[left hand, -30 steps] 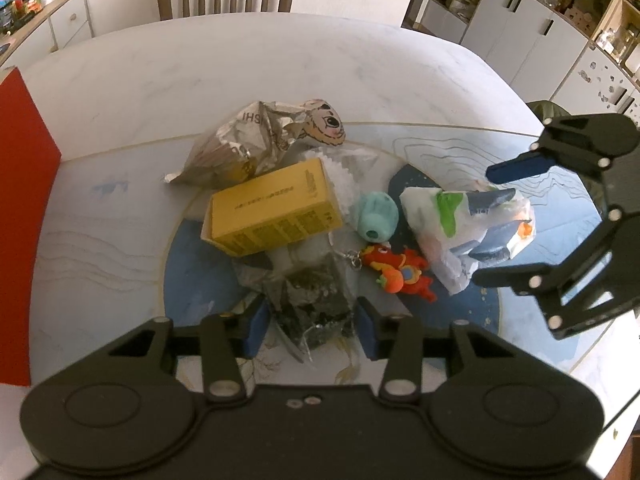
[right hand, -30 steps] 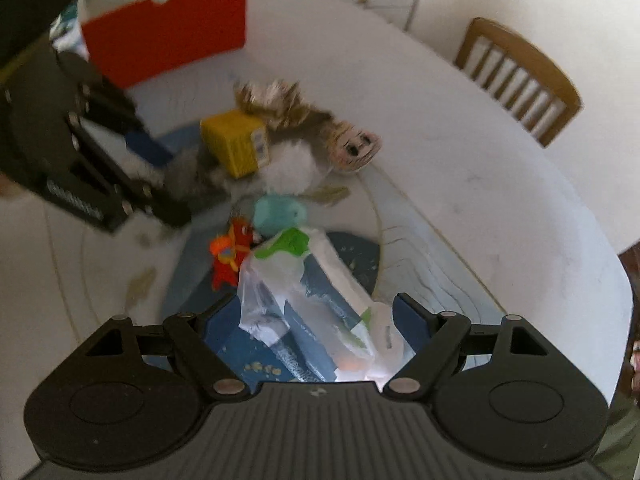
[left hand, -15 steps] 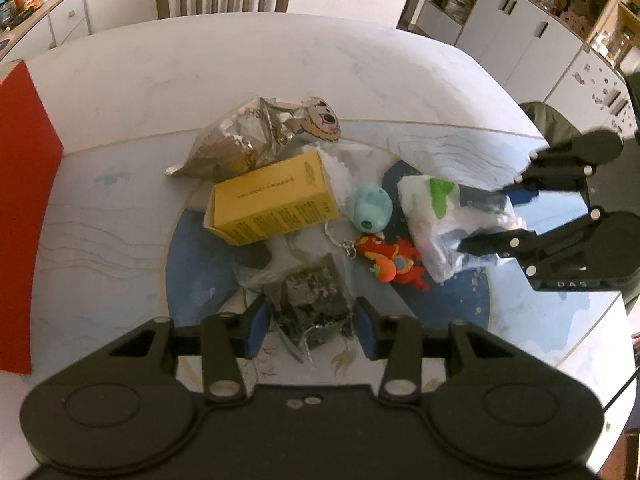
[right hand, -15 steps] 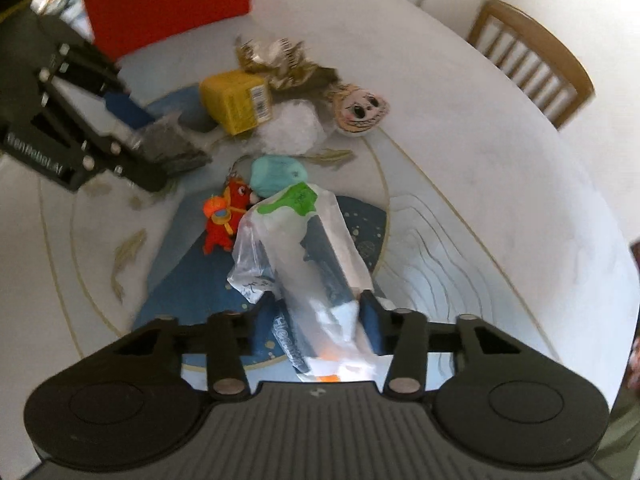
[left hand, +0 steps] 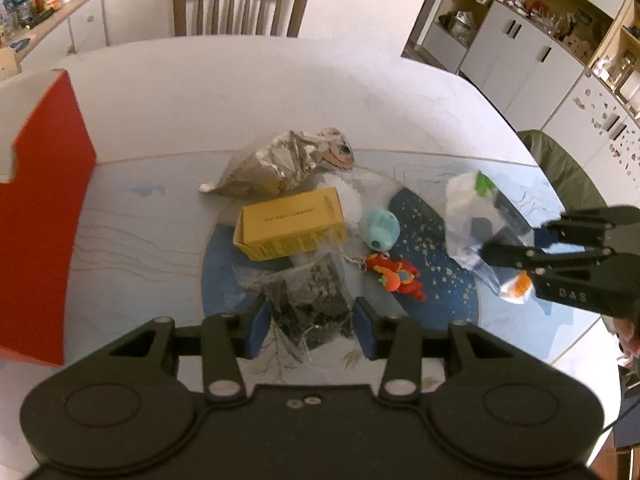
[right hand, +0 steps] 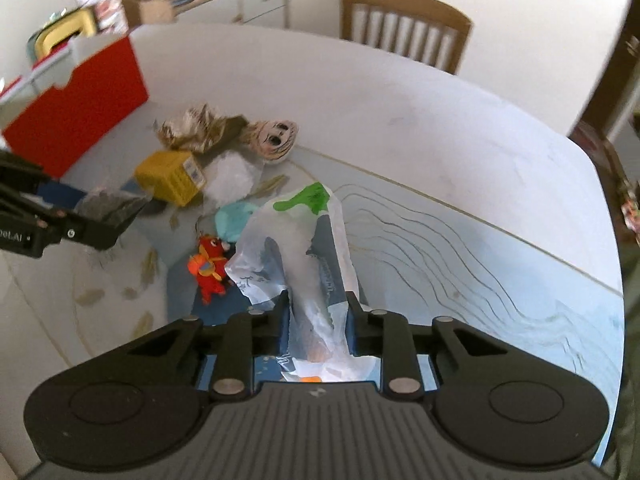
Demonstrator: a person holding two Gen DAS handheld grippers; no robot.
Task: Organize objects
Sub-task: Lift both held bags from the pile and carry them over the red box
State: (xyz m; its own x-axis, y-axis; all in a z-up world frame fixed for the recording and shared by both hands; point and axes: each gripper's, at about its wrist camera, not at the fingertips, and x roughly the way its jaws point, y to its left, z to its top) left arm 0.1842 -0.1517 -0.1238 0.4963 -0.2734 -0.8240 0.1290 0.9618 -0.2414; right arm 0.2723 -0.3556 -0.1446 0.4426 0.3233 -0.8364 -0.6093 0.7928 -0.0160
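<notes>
Left wrist view: looking down on a round table (left hand: 240, 92), left gripper (left hand: 310, 330) clamping narrowly on a clear bag of dark bits (left hand: 310, 292), blue pads pressing both sides of the bag. Lying just beyond the bag: a yellow box (left hand: 292, 222), tilted, touching a crumpled foil packet (left hand: 272, 166) behind it. Sitting beside the box on the right, a teal rubber toy (left hand: 382, 228); resting just in front of that, a red and orange figure (left hand: 396, 276) on a keychain. Standing at the left edge, a red box (left hand: 44, 216). Waiting behind the table, a wooden chair (left hand: 240, 4). Reaching in from the right, right gripper (left hand: 516, 244), pinching a white plastic bag (left hand: 470, 216) with a green mark on top and an orange patch at the lower end.

Right wrist view: right gripper (right hand: 318, 320) having just been closing, now squeezing the white plastic bag (right hand: 300, 248) between narrow jaws, bag stretching forward from the fingers over the blue centre of the table (right hand: 440, 140). Lying left of the bag, the red and orange figure (right hand: 210, 268); behind it, the teal rubber toy (right hand: 232, 218), partly hidden. Farther back, the yellow box (right hand: 170, 176), the crumpled foil packet (right hand: 196, 134) and a round cartoon face (right hand: 276, 140) just beside it. Gripping the clear bag of dark bits (right hand: 108, 206) at far left, left gripper (right hand: 100, 224). Standing beyond, the red box (right hand: 76, 112).
</notes>
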